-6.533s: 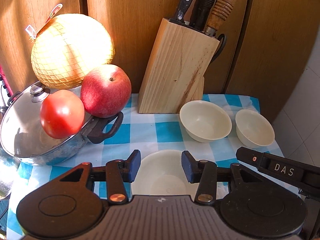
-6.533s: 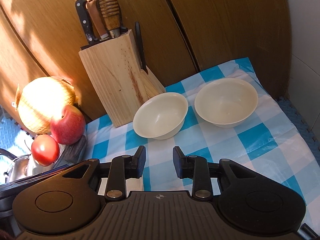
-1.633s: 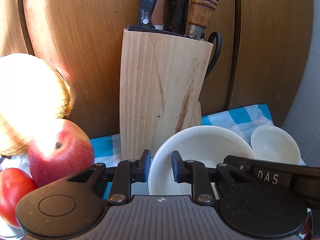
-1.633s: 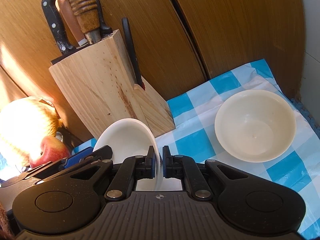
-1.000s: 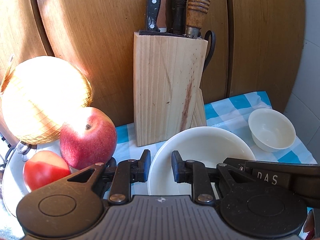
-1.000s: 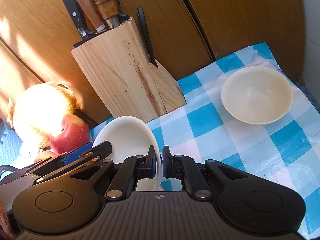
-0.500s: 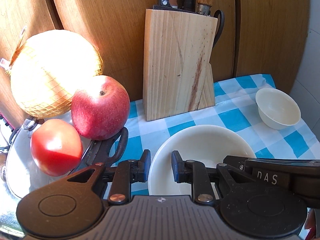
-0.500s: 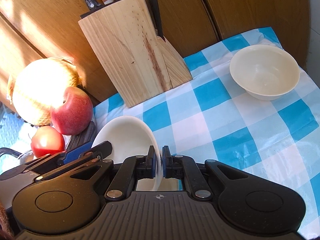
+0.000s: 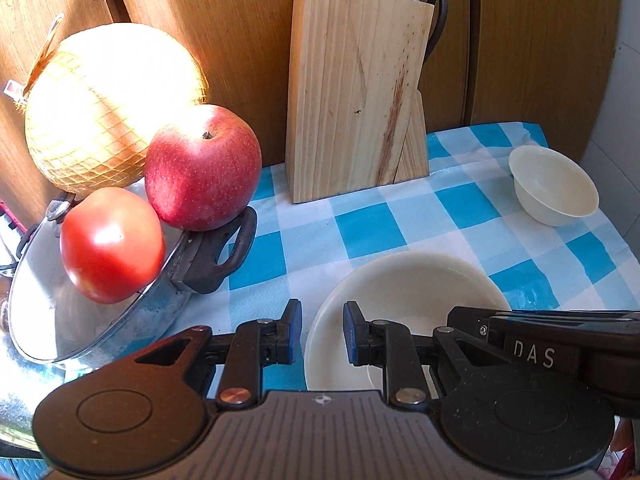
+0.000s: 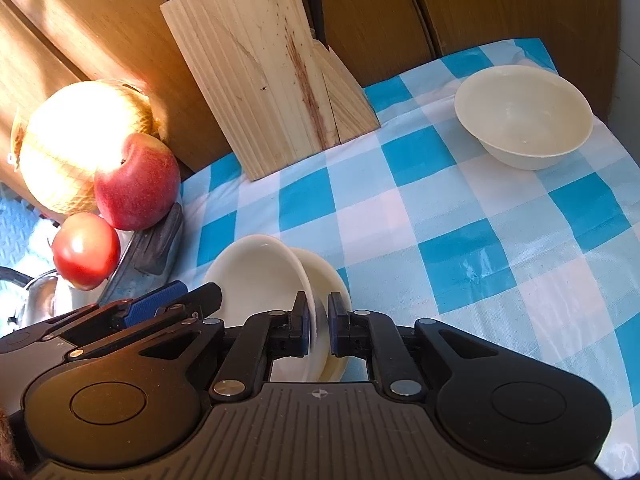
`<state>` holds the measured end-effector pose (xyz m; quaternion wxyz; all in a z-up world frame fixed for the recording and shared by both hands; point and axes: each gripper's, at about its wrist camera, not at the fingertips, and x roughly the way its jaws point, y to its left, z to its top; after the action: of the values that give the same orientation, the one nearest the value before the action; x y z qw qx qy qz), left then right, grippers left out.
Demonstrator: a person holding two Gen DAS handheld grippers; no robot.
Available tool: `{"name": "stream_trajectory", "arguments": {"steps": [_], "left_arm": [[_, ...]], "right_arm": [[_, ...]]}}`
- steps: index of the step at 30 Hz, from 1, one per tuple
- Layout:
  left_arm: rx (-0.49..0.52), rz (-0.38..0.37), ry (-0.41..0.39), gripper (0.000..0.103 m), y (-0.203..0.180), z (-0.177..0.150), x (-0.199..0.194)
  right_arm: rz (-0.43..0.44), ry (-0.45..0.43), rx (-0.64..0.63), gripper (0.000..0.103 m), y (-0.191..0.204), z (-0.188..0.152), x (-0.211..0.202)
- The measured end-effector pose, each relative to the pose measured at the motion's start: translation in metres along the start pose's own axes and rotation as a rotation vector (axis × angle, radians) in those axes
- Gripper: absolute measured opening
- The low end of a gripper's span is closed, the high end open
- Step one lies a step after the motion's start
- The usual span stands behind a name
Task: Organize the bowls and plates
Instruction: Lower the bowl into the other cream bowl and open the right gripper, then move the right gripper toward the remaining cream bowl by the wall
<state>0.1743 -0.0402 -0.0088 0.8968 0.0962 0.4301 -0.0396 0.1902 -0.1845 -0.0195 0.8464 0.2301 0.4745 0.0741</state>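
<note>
Now, right gripper (image 10: 319,326) pinches cream bowl (image 10: 260,276) rim, tilted over a plate (image 10: 330,280) | left gripper (image 9: 318,332) jaws parted around bowl's edge | second bowl (image 10: 524,116) well apart on checked cloth (image 10: 460,220)

Strong sunlight comes in from the left of both my views. It blows out the netted melon (image 9: 108,104) to near white at upper left, and in the right wrist view its top (image 10: 86,136) is pure glare. The apple (image 9: 202,168) and tomato (image 9: 110,246) carry soft highlights. The wooden panels (image 9: 532,48) at upper right sit in dimmer, even shade. The checked cloth (image 10: 472,232) shines faintly at centre right. Focus is sharp throughout; the fisheye bends the panel lines and darkens the frame corners.
</note>
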Motion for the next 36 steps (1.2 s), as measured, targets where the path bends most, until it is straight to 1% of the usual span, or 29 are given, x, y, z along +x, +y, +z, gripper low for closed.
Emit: {"name": "stream_trajectory", "arguments": {"steps": [4,12,15,18,20,22,25,28,30,36], "left_arm": [[0.000,0.008,-0.005,0.017,0.000,-0.003,-0.001],[0.011,0.002,-0.021,0.017,0.000,-0.003,-0.006],[0.015,0.005,-0.020,0.017,0.000,-0.004,-0.005],[0.003,0.007,-0.016,0.017,0.004,-0.005,-0.006],[0.000,0.007,-0.013,0.018,0.006,-0.005,-0.006],[-0.008,0.005,-0.010,0.018,0.009,-0.007,-0.007],[-0.003,-0.001,0.005,0.018,0.009,-0.011,-0.005],[0.010,-0.001,0.024,0.018,0.005,-0.015,-0.001],[0.018,-0.012,0.041,0.018,0.002,-0.018,0.001],[0.046,-0.018,0.067,0.018,-0.007,-0.022,0.008]], "right_arm": [[-0.009,-0.001,-0.013,0.017,0.001,-0.002,-0.001],[-0.037,-0.054,-0.060,0.024,0.006,0.000,-0.010],[-0.056,-0.089,-0.070,0.034,0.005,0.001,-0.015],[-0.068,-0.110,-0.074,0.035,0.002,0.004,-0.020],[-0.097,-0.114,-0.089,0.035,-0.001,0.004,-0.020],[-0.115,-0.102,-0.096,0.035,-0.004,0.003,-0.019],[-0.100,-0.068,-0.089,0.035,-0.008,-0.001,-0.016],[-0.103,-0.046,-0.105,0.035,-0.006,-0.005,-0.012],[-0.103,-0.024,-0.112,0.032,-0.006,-0.008,-0.008],[-0.087,-0.001,-0.102,0.032,-0.007,-0.009,-0.004]]}}
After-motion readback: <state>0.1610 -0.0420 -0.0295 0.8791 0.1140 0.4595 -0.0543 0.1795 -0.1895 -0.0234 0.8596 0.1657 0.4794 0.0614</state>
